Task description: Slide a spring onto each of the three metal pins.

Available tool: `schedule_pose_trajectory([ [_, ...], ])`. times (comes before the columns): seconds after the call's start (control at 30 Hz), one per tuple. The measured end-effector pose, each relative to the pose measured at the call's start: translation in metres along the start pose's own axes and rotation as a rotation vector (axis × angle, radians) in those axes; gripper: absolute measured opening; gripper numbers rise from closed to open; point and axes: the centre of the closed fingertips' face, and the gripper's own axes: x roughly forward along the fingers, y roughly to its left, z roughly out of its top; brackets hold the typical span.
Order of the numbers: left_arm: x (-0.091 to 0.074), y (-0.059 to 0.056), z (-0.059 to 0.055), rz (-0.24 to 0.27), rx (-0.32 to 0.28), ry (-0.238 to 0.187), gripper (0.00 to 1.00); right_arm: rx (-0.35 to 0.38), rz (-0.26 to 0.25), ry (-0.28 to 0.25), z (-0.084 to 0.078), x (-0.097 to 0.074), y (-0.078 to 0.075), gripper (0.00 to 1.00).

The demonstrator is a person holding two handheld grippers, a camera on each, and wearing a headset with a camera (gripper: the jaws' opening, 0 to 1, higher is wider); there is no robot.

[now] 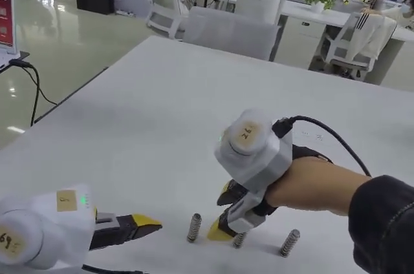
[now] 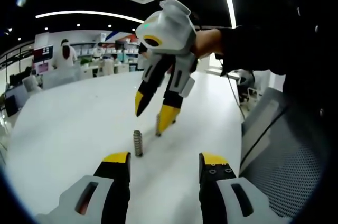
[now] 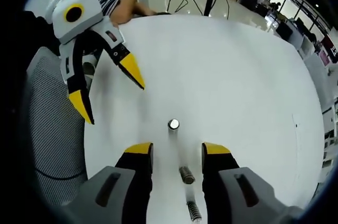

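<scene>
My right gripper: jaws wide, holding nothing, middle spring between them.
My left gripper: wide, empty, near it.
Job: left spring, right spring stand too; looks about done.

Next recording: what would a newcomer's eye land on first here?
Three short coiled springs stand upright in a row on the white table, low in the head view. The right gripper tilts down over the middle one with its yellow-tipped jaws open. The left gripper points at the row's left end, jaws also open.
</scene>
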Motion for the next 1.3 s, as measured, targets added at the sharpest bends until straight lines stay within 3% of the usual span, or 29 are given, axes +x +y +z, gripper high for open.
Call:
schedule_pose_trajectory([
  [0.6,0.007,0.004,0.009,-0.009,0.018,0.024,0.49,0.119,-0.083,-0.158,-0.025,-0.03,-0.012,0.45],
  [1.3,0.017,0.004,0.014,-0.007,0.036,0.047,0.53,0.278,-0.179,-0.295,-0.078,-0.061,-0.026,0.59],
])
